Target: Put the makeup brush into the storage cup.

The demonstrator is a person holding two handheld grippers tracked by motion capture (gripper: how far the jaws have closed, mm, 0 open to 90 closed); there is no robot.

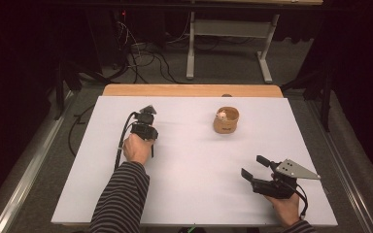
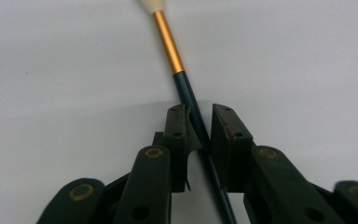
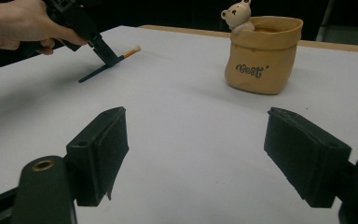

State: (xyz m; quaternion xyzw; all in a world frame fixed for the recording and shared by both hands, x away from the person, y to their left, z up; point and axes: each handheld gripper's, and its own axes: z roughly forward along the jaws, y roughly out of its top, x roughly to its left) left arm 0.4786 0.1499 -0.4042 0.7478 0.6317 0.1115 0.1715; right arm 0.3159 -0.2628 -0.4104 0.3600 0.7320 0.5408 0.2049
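Dark-blue in the handle, the brush (image 2: 193, 109) lies flat toward the desk's (image 1: 194, 160) far left corner, its long axis running away from me, gold ferrule and cream tip pointing to the far edge. My left fingers (image 2: 198, 122) are clamped on its handle; my right fingers (image 3: 209, 154) stand wide apart near the right front corner.

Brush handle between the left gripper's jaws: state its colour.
Dark teal-blue, with a gold band higher up: brush handle, clearest in the left gripper view.

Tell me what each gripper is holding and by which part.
The left gripper is shut on the paintbrush, clamping its dark handle just below the gold ferrule. The right gripper is open and holds nothing.
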